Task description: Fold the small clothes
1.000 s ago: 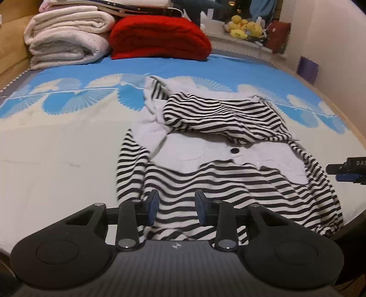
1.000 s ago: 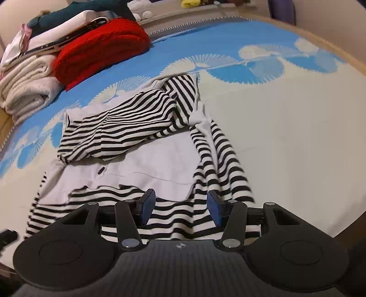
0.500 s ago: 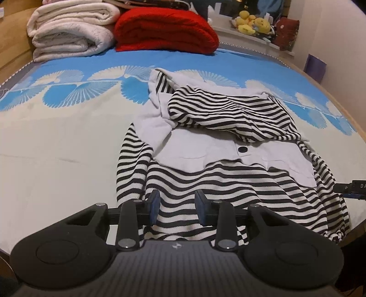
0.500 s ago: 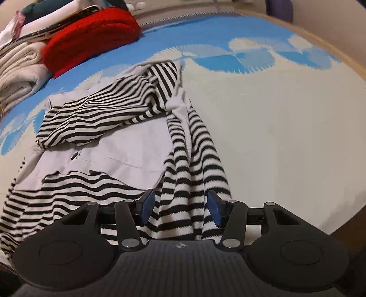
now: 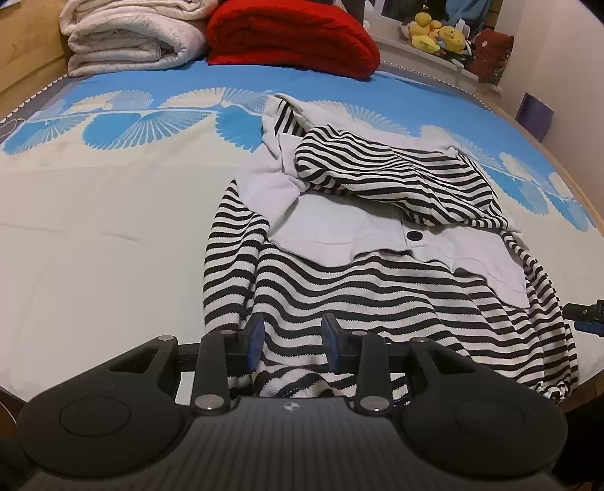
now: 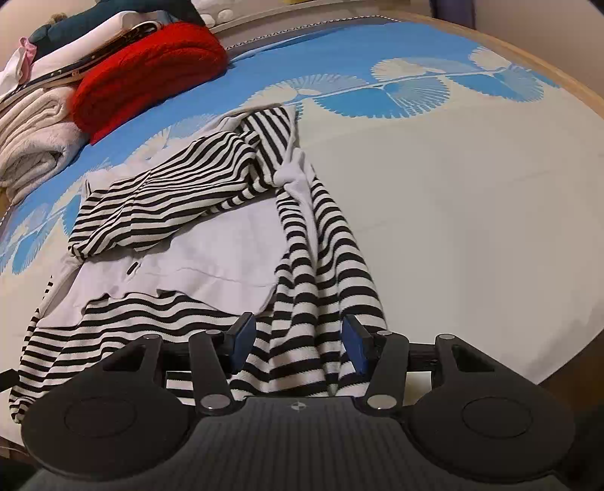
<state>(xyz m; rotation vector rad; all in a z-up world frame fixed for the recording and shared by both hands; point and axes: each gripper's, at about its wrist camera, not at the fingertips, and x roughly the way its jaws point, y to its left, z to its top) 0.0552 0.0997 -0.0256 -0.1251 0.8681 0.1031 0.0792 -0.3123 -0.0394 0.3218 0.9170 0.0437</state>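
Clearly only partway folded, the black-and-white striped knit top with pale grey panels [image 5: 377,241] lies across the middle of the left wrist view, on the cream part of the bed cover. One striped sleeve [image 5: 396,177] is already laid crosswise over the chest in the upper centre; in the right wrist view the other striped sleeve [image 6: 324,264] runs straight down the right of centre, not yet brought in. The hem is bunched at the near bed edge, so the second sleeve and the bottom-to-top fold look still to do.

Low in the left wrist view, the left gripper [image 5: 292,342] hovers over the hem with its blue pads parted, striped cloth showing in the gap; no pinch is visible. Low in the right wrist view, the right gripper [image 6: 298,345] stands wider, straddling the sleeve's lower end without pressing it.

Farther out, the blue-and-cream fan-patterned bed cover [image 5: 113,226] spreads left, with a folded red knit blanket [image 5: 290,34] and cream folded towels [image 5: 132,37] at upper left.
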